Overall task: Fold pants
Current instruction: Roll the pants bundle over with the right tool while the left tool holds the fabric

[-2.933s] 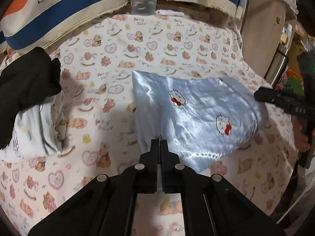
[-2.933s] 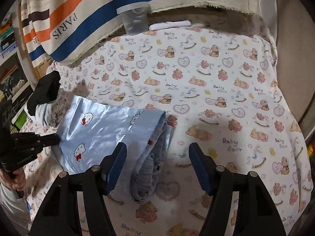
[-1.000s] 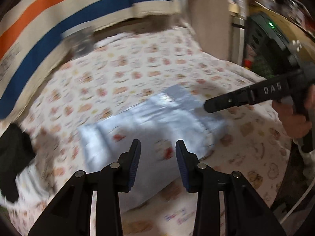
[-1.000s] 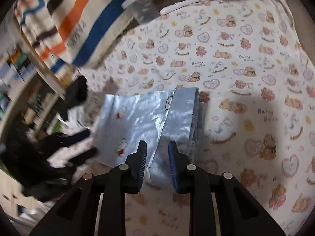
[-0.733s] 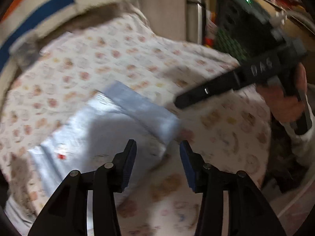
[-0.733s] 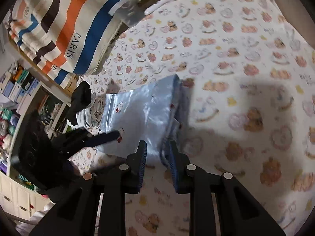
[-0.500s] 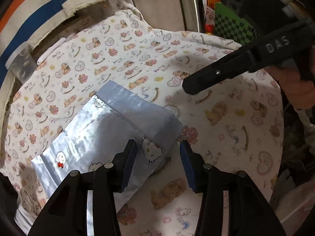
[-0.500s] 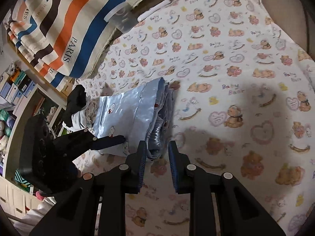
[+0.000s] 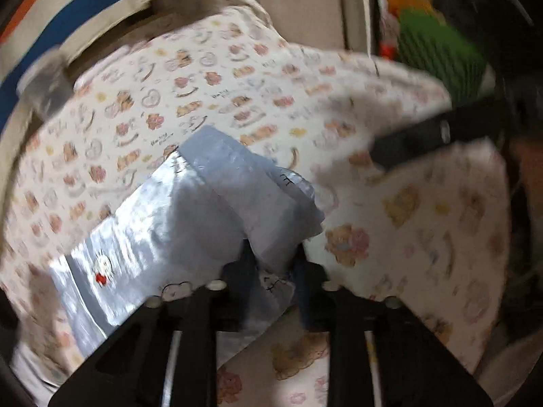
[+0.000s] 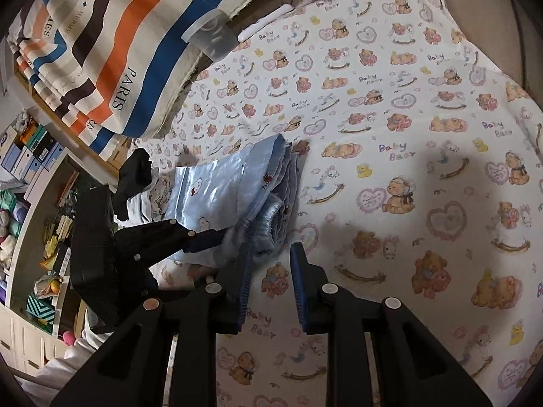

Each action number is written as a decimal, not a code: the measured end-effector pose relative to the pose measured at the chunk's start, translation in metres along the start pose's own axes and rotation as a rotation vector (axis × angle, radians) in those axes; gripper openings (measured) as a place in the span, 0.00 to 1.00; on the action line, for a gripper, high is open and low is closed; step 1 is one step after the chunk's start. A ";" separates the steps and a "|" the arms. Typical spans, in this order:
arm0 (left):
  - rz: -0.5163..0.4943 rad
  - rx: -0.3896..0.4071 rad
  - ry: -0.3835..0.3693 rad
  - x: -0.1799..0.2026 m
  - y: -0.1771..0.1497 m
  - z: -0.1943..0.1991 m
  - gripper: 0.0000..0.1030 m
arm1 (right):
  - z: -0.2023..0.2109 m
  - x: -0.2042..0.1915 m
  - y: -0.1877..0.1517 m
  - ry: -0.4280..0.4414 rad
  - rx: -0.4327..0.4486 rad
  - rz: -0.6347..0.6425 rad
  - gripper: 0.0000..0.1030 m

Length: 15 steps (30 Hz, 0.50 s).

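Two handheld grippers at the near edge of folded pale blue satin pants on a bear-print sheet.

The left gripper (image 9: 271,264) has its jaws closing on the near corner of the folded, shiny pale blue cartoon-cat pants (image 9: 190,224), with fabric between the pads. The right gripper (image 10: 269,264), jaws narrowly parted with nothing between them, hovers just beside the pants' (image 10: 237,190) bunched edge. The pants lie on a white bear-and-heart printed sheet (image 10: 407,135). Beyond are a black garment (image 10: 134,176), a clear plastic cup (image 10: 212,39) and a striped "PARIS" towel (image 10: 112,40).
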<state>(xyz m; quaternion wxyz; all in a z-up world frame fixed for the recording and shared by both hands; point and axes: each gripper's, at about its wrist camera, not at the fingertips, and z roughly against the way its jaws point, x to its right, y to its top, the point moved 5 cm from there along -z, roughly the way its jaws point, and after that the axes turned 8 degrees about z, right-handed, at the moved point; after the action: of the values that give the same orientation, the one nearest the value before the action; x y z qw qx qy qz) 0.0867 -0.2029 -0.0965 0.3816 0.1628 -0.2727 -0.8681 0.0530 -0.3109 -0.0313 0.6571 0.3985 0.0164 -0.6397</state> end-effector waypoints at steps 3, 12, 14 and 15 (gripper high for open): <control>0.084 0.015 -0.065 -0.015 0.001 0.007 0.09 | -0.006 -0.001 -0.001 0.043 -0.016 -0.046 0.66; 0.169 0.116 -0.130 -0.027 -0.001 0.032 0.08 | -0.051 -0.015 0.003 0.260 -0.136 -0.195 0.81; 0.186 0.127 -0.141 -0.030 -0.001 0.036 0.08 | -0.065 -0.016 0.005 0.308 -0.162 -0.244 0.81; 0.193 0.128 -0.149 -0.032 -0.002 0.038 0.08 | -0.072 -0.015 0.008 0.329 -0.168 -0.274 0.81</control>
<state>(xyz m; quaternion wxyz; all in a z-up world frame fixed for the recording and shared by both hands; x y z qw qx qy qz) 0.0877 -0.1647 -0.0653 0.4310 0.0949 -0.3695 -0.8177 0.0920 -0.2598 -0.0685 0.5834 0.4354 0.2305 -0.6458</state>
